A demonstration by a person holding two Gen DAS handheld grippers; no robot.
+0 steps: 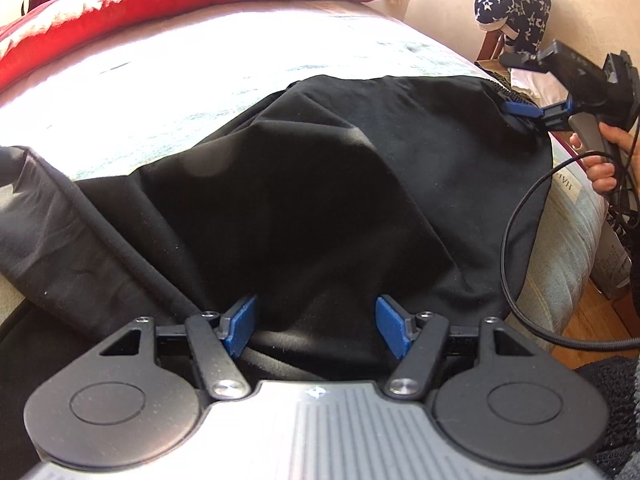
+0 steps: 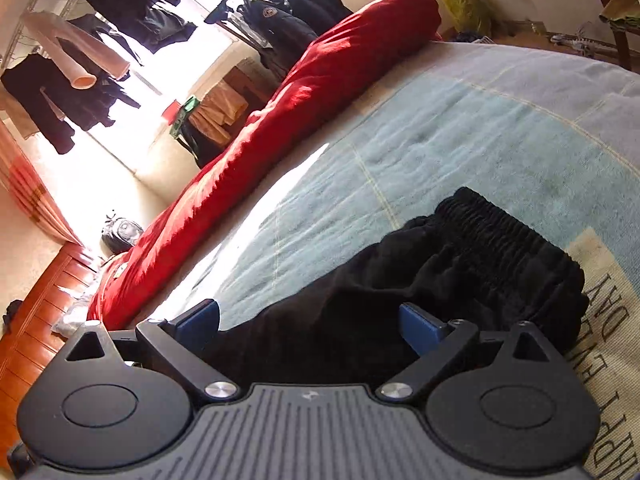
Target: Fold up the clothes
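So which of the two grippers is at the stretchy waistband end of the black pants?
The right gripper. Its open blue fingers straddle the black pants beside the gathered elastic waistband; the left gripper sits over smooth, unribbed fabric.

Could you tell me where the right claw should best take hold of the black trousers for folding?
At the gathered elastic waistband, coming from the bed's near edge. It is the thickest, ribbed end of the black trousers, and the open right claw already straddles cloth just short of it.
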